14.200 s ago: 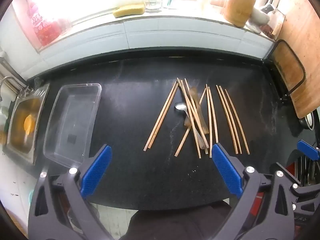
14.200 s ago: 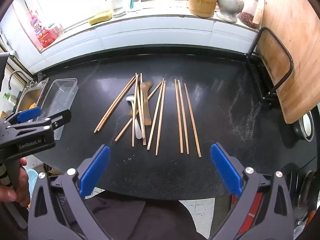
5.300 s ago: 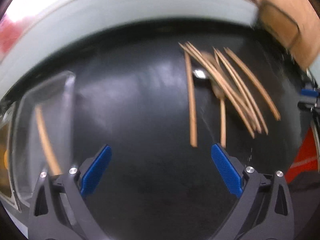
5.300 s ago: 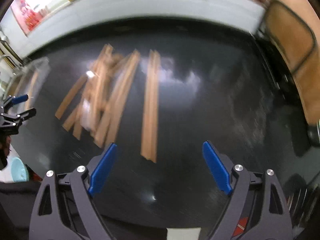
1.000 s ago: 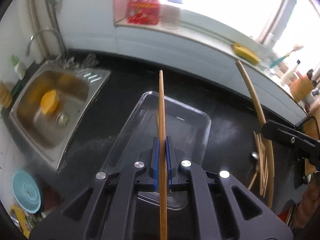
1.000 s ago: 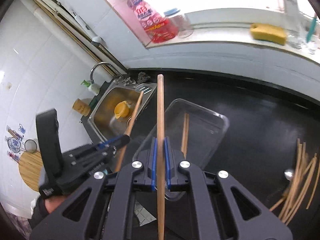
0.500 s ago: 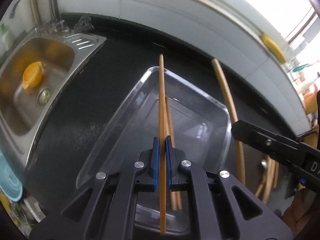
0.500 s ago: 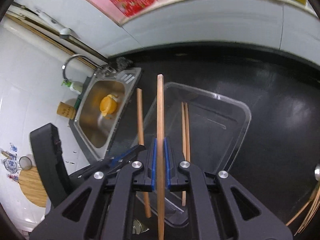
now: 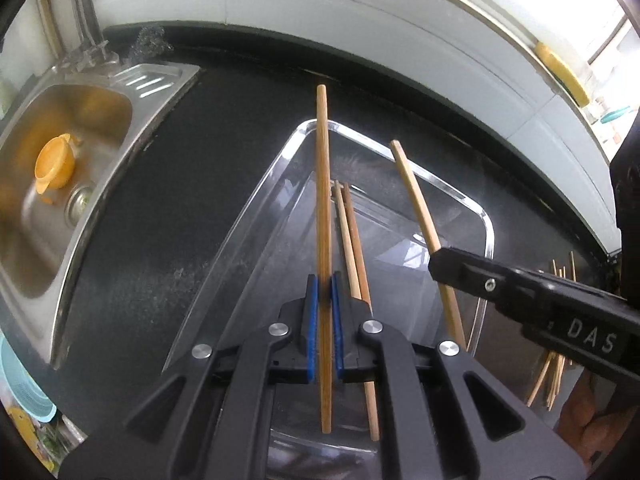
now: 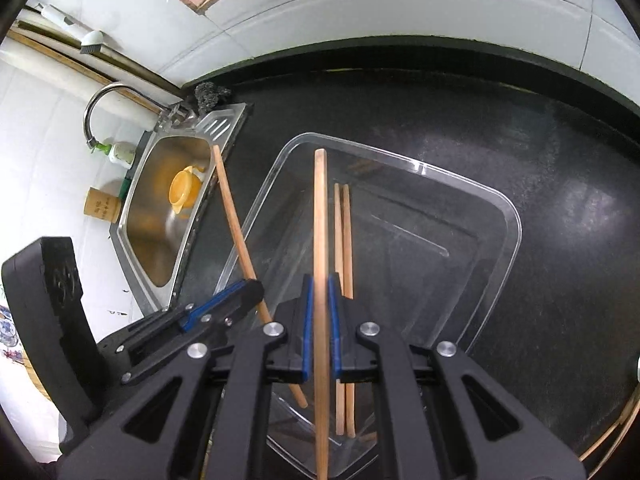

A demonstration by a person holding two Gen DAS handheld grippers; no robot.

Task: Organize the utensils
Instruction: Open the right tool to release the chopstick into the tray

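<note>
My left gripper (image 9: 323, 284) is shut on a wooden chopstick (image 9: 322, 184) and holds it over the clear plastic container (image 9: 486, 236). My right gripper (image 10: 319, 284) is shut on another chopstick (image 10: 320, 216), also over the container (image 10: 514, 236). Two chopsticks (image 9: 352, 232) lie inside on the container floor; they also show in the right wrist view (image 10: 343, 232). The right gripper's chopstick (image 9: 416, 196) shows at the right of the left wrist view. The left gripper's chopstick (image 10: 232, 216) shows at the left of the right wrist view.
A steel sink (image 9: 56, 152) with an orange cup (image 9: 54, 162) sits left of the container on the black counter (image 9: 224, 128). Several more chopsticks (image 9: 554, 376) lie on the counter at far right. A white tiled ledge (image 9: 360, 20) runs behind.
Both grippers have moved lower and closer over the container, each still holding its chopstick. The container now fills more of both views.
</note>
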